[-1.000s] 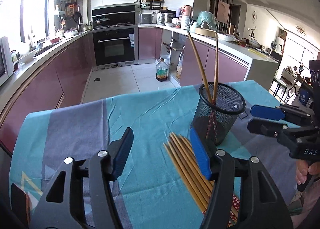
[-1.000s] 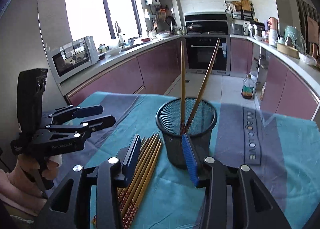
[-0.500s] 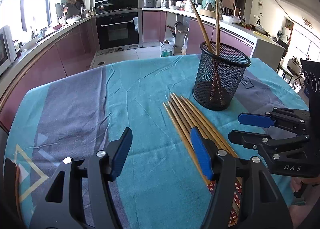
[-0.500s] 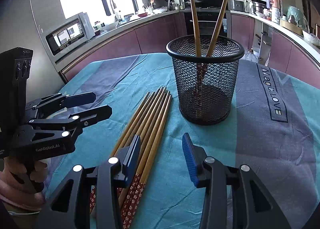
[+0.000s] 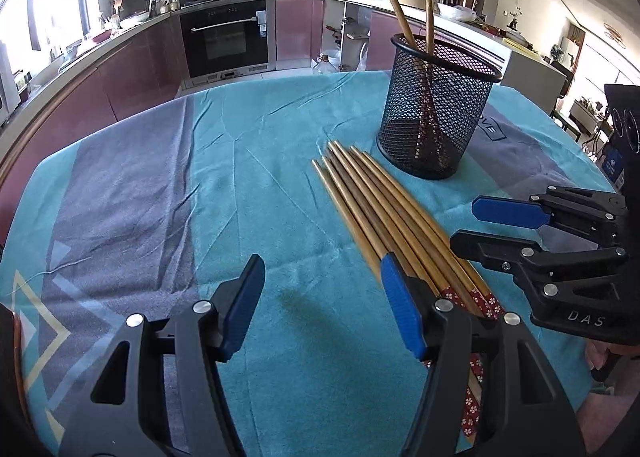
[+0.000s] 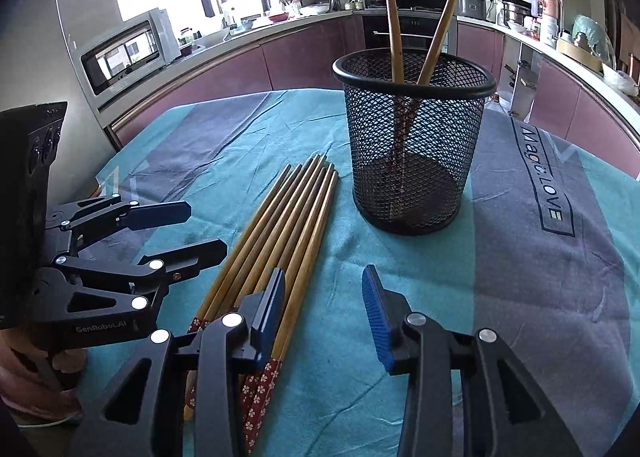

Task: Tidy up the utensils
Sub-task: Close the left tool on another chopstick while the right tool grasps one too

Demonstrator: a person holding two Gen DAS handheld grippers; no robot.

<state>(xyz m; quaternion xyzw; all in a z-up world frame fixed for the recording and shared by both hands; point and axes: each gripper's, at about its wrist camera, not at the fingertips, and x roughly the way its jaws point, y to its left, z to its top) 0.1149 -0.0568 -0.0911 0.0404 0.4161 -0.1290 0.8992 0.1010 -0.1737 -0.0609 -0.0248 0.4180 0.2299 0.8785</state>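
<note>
Our worktop (image 5: 248,161) wore a teal-and-grey cloth (image 6: 540,277), purple kitchen cabinets (image 6: 248,65) curving behind; both our left gripper (image 5: 322,305) and right gripper (image 6: 324,313) hung open, fingers empty.

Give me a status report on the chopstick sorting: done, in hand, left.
Done: two chopsticks stand in the black mesh holder.
In hand: nothing. The left gripper and the right gripper are both open and empty, low over the teal cloth.
Left: the bundle of loose chopsticks lying flat beside the holder, not yet picked up.
</note>
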